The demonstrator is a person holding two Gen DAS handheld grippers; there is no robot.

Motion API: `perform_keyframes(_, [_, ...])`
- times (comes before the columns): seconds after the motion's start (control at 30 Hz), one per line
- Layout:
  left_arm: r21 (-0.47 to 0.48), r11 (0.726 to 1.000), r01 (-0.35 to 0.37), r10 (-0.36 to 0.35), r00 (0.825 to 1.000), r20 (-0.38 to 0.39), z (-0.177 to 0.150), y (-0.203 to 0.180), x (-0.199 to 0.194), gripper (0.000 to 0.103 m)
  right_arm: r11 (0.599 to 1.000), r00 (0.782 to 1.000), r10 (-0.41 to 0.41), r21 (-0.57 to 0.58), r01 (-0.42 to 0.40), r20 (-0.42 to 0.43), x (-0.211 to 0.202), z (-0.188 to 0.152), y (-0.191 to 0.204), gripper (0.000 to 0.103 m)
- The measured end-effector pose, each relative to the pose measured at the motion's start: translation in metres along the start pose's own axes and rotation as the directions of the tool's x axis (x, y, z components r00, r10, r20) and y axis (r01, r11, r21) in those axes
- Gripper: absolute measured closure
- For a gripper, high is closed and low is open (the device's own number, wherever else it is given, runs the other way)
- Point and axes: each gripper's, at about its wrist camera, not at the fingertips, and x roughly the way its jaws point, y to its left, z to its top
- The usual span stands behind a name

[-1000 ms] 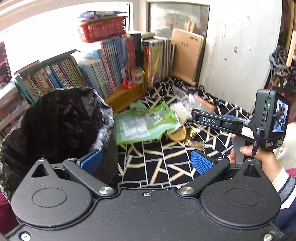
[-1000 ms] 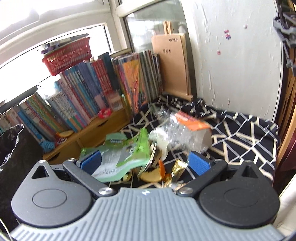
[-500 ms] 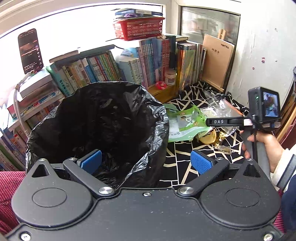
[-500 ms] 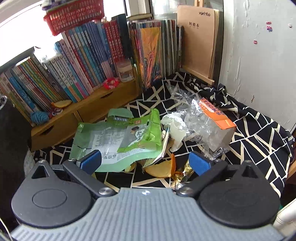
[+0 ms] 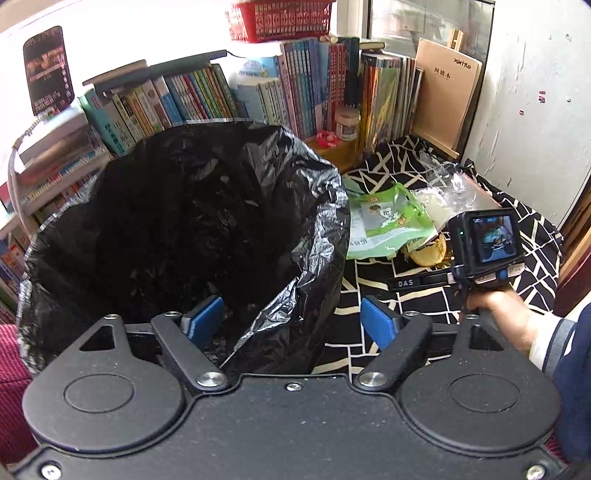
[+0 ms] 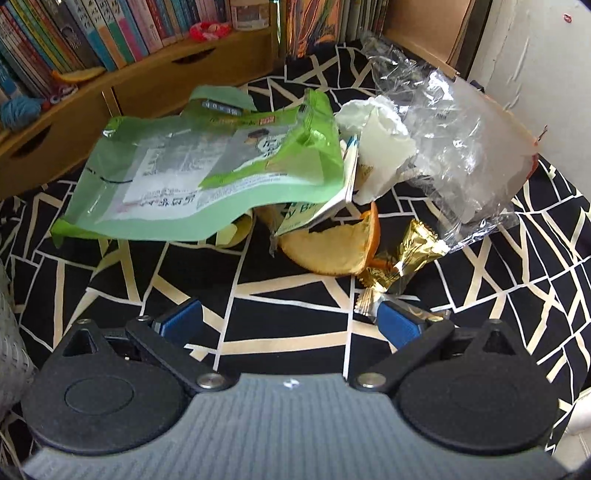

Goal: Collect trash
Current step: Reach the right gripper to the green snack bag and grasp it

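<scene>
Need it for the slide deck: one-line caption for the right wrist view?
Open right gripper above a litter pile on patterned cloth: green pouch, orange peel, gold wrapper, clear plastic.

Rows of books (image 5: 177, 99) line a wooden shelf (image 6: 155, 70) under a red basket (image 5: 280, 18), beside a black patterned cloth (image 6: 295, 288).

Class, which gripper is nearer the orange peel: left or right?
Right. The right gripper hangs open just in front of the orange peel, near the trash pile. The left gripper straddles the black bag's rim, farther back; its jaws have just been closing.
</scene>
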Motion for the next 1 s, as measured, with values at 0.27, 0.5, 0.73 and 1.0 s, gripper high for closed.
perform_keyframes(0.27, [-0.017,1.0,0.007,-0.007,0.999,-0.036,0.001,0.005,0.016,0.041,1.0,1.0,-0.002,-0.011,0.002,-0.025,0.022,-0.015,0.007,0.0])
perform_keyframes(0.5, [-0.02,1.0,0.018,-0.02,0.998,-0.064,-0.001,0.006,0.024,0.054,1.0,1.0,0.011,0.013,-0.011,0.009,0.021,-0.019,0.004,0.0])
perform_keyframes(0.73, [-0.021,1.0,-0.004,0.002,0.998,-0.07,-0.001,0.006,0.027,0.059,1.0,0.999,0.015,0.026,-0.016,0.052,0.024,-0.024,0.006,0.0])
perform_keyframes(1.0, [-0.019,1.0,0.005,-0.007,0.997,-0.076,-0.002,0.007,0.029,0.068,1.0,0.999,0.014,0.026,-0.015,0.046,0.025,-0.021,0.007,0.0])
